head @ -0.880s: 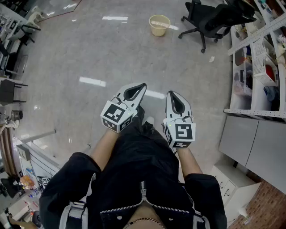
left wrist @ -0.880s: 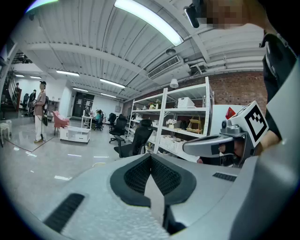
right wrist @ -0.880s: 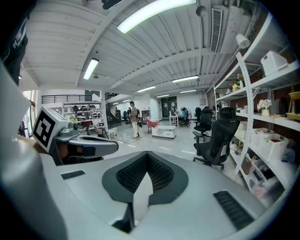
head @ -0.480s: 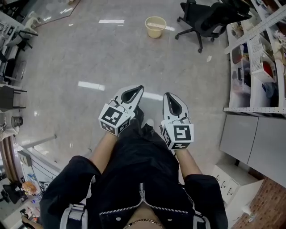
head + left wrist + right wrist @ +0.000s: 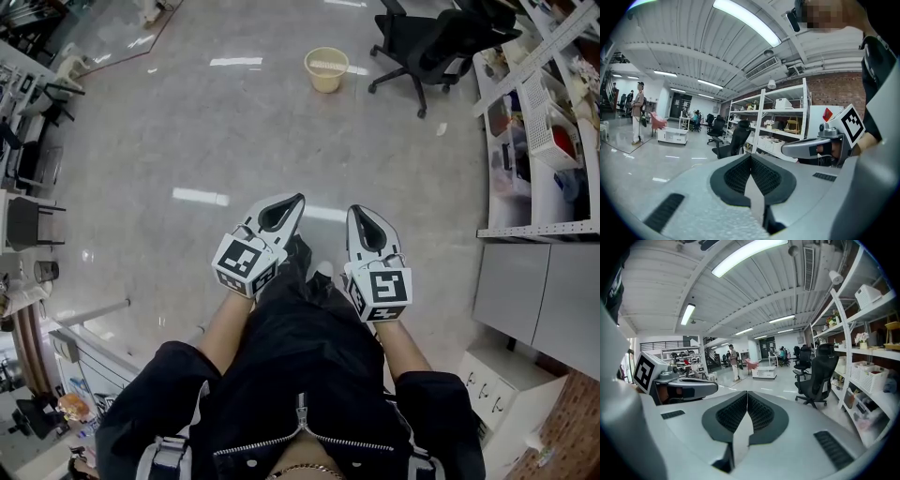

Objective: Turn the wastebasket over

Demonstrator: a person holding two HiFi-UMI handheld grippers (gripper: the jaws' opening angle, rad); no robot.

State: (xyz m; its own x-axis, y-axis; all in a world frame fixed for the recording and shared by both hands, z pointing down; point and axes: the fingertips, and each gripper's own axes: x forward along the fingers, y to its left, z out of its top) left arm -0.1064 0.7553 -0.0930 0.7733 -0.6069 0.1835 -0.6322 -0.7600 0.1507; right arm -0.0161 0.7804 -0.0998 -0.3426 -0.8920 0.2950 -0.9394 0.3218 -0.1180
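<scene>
Beige wastebasket (image 5: 331,68) stands mouth-up on the floor (image 5: 234,141), well ahead; we hold left gripper (image 5: 299,200) and right gripper (image 5: 353,211) with jaws closed together.

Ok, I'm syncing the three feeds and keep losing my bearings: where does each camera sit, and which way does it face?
Head view: on the person's head, facing steeply down at the floor; wastebasket far ahead; torso, forearms, the shut left gripper and right gripper show.
Left gripper view: on the left gripper, facing along its shut jaws across the room; right gripper at right.
Right gripper view: mirrored, along its own shut jaws; left gripper at left.
Both gripper views share the office chair and shelves.
</scene>
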